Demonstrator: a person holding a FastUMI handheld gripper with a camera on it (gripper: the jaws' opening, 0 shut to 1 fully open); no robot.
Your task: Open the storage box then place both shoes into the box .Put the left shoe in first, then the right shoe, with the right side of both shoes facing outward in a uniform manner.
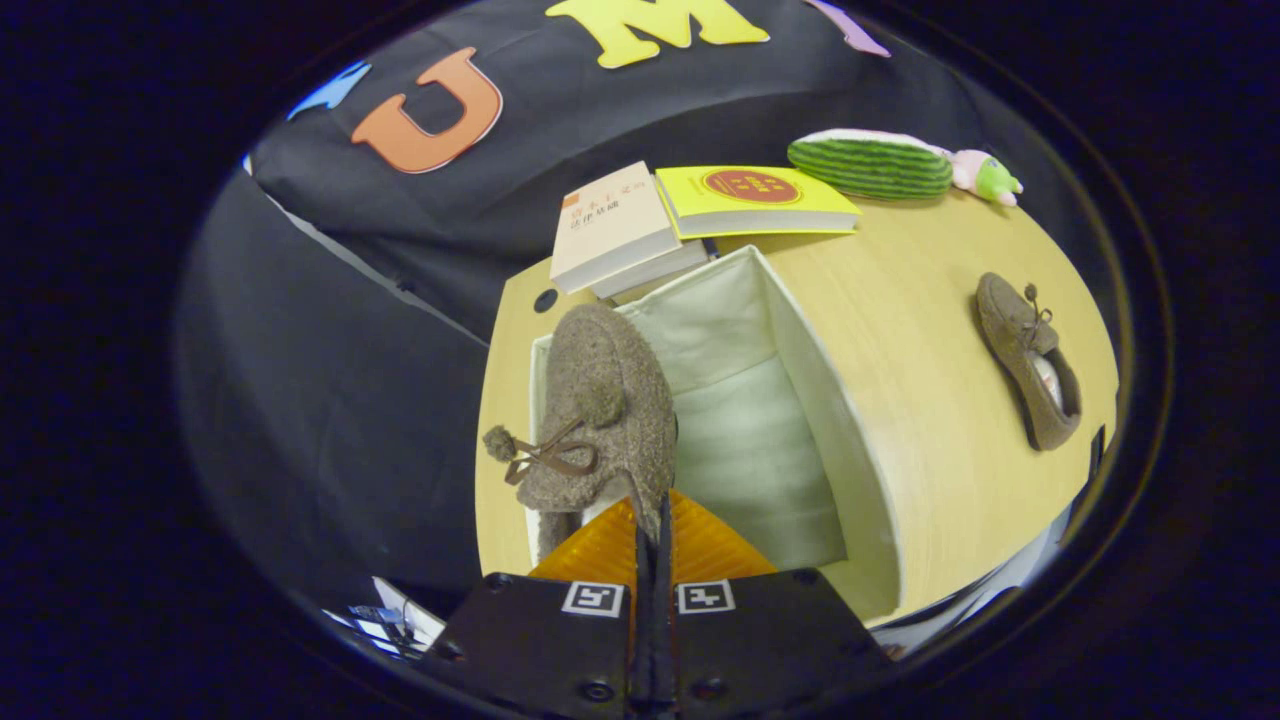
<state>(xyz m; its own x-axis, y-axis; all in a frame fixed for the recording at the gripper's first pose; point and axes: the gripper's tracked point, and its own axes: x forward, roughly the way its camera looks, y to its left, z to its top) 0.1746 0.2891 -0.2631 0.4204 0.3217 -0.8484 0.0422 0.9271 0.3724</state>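
Here the tool (652, 520) has its orange fingers nearly together, pinching the heel rim of a brown fleece shoe (600, 410) that hangs over the near-left corner of the open white storage box (800, 400). The grip is thin, on soft fabric only, so I judge the shoe could twist or slip out and land on its sole or wrong side, spoiling the required facing. It might also catch the box wall and drop onto the bench (940, 440). The second shoe (1030, 365) lies near the bench's right edge, well apart from the box. Two books (690, 215) behind the box carry printing too small to read.
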